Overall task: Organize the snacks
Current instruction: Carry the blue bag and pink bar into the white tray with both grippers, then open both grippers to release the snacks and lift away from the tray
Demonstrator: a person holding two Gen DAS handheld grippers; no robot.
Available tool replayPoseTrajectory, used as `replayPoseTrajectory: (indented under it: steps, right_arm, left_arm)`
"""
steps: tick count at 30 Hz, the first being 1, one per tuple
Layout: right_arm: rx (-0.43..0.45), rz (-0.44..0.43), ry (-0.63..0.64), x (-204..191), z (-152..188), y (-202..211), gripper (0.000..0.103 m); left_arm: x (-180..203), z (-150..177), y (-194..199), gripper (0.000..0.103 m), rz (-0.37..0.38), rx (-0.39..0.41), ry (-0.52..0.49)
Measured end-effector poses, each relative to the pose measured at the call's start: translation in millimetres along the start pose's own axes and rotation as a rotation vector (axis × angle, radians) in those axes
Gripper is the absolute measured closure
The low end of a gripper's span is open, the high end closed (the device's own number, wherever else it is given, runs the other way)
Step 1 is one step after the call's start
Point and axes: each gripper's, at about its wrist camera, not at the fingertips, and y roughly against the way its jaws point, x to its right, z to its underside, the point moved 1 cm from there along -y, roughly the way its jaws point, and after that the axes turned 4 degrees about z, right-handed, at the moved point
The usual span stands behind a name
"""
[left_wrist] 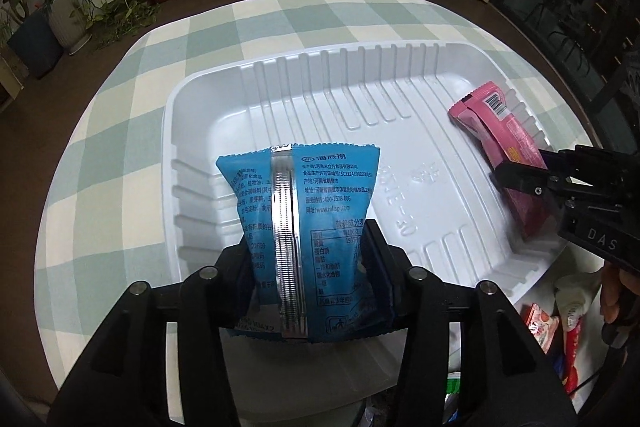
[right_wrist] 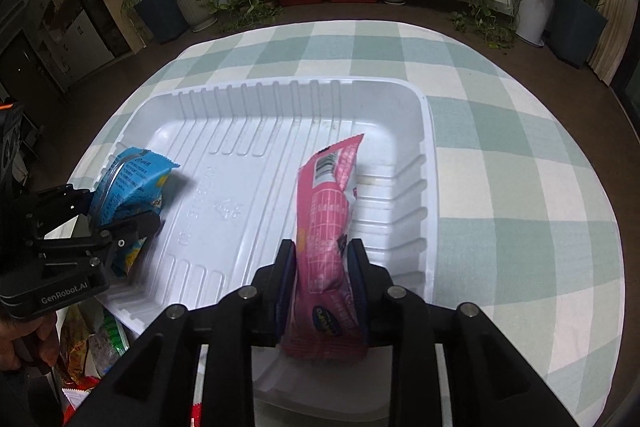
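Tray (left_wrist: 400,75) sits on checked surface (left_wrist: 120,107), awaiting snacks. Left tongs (left_wrist: 308,259) clench blue packet (left_wrist: 304,195) over tray's left end; right tongs (right_wrist: 322,283) clench pink packet (right_wrist: 328,211) at its right end, likely spaced to land apart.

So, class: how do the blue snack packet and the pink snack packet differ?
The blue snack packet is short and wide; the pink snack packet is long and narrow. The blue one sits at the white tray's left side, the pink one at its right. Shared: each is clamped in a claw over the tray.
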Motion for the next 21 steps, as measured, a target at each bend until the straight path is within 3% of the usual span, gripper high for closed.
replayPoseTrajectory:
  steps: [1,5,9,15,17,21]
  right_arm:
    - [0.0,0.0,-0.004,0.4,0.6,1.1,0.062]
    - [0.012,-0.004,-0.019,2.8,0.8,8.3,0.057]
    - [0.057,0.0,-0.034,5.8,2.5,30.1,0.044]
    - [0.182,-0.114,-0.139,23.2,30.6,102.4,0.022]
    - [0.225,-0.157,-0.17,27.7,47.1,124.0,0.017]
    - [0.267,-0.237,-0.233,31.1,96.5,157.8,0.01]
  left_arm:
    - [-0.4,0.5,1.0,0.054,-0.001,-0.003,0.002]
    - [-1.7,3.9,16.6,0.054,0.0,0.016,0.009]
    - [-2.2,11.2,48.4,0.053,0.009,0.064,0.016]
    - [-6.5,45.2,121.8,0.019,0.069,0.195,0.062]
    - [-6.2,65.3,143.6,0.002,0.101,0.233,0.093]
    - [6.2,116.1,175.1,0.0,0.125,0.295,0.082]
